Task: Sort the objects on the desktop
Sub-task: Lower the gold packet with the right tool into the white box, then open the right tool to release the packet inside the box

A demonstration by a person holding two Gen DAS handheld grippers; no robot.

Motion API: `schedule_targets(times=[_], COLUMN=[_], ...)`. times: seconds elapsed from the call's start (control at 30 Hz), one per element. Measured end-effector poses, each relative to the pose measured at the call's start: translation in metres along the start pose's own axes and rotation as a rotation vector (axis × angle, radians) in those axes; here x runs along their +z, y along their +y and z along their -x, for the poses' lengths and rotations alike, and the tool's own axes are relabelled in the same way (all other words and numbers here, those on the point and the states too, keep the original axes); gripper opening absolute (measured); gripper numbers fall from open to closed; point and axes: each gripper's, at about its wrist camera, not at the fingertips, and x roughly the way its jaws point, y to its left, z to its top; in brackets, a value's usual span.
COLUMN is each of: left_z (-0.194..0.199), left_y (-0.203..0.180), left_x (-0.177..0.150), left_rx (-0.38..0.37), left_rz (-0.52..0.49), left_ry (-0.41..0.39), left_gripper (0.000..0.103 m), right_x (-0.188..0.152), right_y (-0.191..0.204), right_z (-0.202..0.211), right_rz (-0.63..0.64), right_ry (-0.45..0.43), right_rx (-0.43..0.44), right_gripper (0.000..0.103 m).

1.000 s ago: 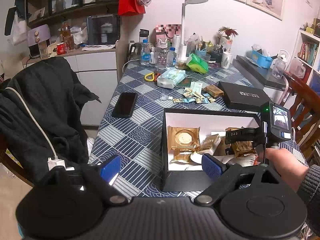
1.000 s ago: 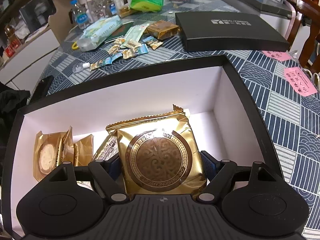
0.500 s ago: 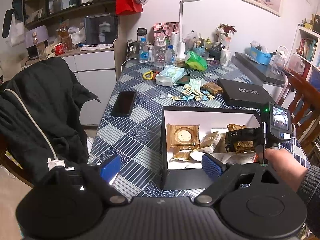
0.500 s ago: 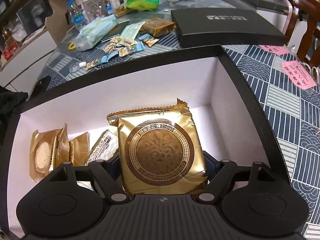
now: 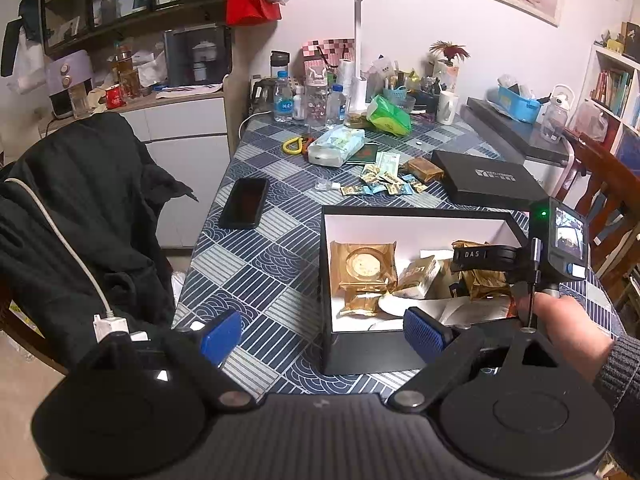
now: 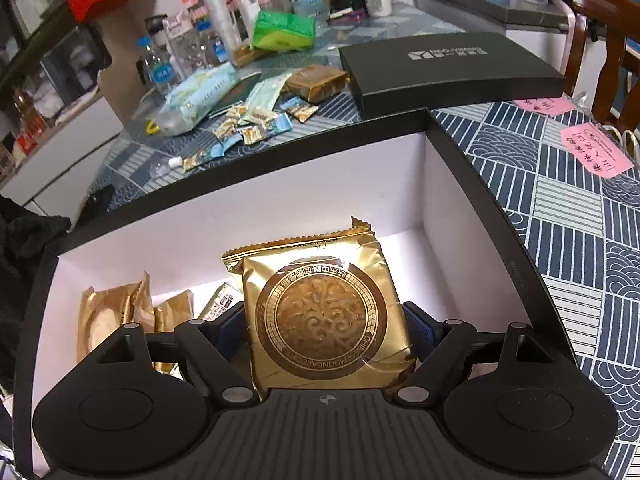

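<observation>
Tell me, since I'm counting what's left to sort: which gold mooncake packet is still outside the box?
The gold packet lying on the tablecloth beside the black lid. The others are over or inside the open box, one clamped in the right gripper.

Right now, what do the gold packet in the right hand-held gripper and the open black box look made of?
Gold packet: apparently metallised foil film, glossy, with creases and a serrated sealed edge. Open box: probably rigid paperboard, matte black outside, plain white inside, with crisp straight walls.
</observation>
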Motion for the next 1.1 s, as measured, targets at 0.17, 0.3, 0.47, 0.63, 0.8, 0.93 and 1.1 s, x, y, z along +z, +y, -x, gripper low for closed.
schedule_targets(times=[0.17,0.3,0.47,0.63,0.8,0.93,1.1], left_z=[0.000,0.000,-0.001,-0.002,-0.002,-0.004,-0.005], left_y=[-0.001,-0.001,-0.001,-0.001,-0.003,-0.006,-0.008], left_x=[-0.001,-0.002,-0.002,-0.002,0.000,0.002,0.004], left_rx=[0.001,0.003,0.006,0.006,0.002,-0.002,0.000], left_rz=[-0.004,-0.002,0.002,0.004,-0.003,-0.011,-0.018], left_ry=[0.005,0.009,0.012,0.013,0.010,0.006,0.002], left_gripper=[0.103,0.103,0.103,0.103,0.103,0.103,0.103], right_x=[0.001,0.001,0.001,0.003,0.008,0.012,0.012], right_y=[0.001,0.005,0.010,0.017,0.026,0.027,0.026], right_z=[0.000,0.003,0.006,0.016,0.033,0.046,0.062], right_rz=[0.007,0.025,0.048,0.086,0.146,0.136,0.112], right_ry=[0.000,-0.012,-0.027,-0.068,-0.145,-0.178,-0.196], right_rx=[0.001,-0.007,-0.017,-0.033,-0.045,-0.019,0.012], right_gripper=[0.081,0.083,0.084,0.088,0.092,0.093,0.096])
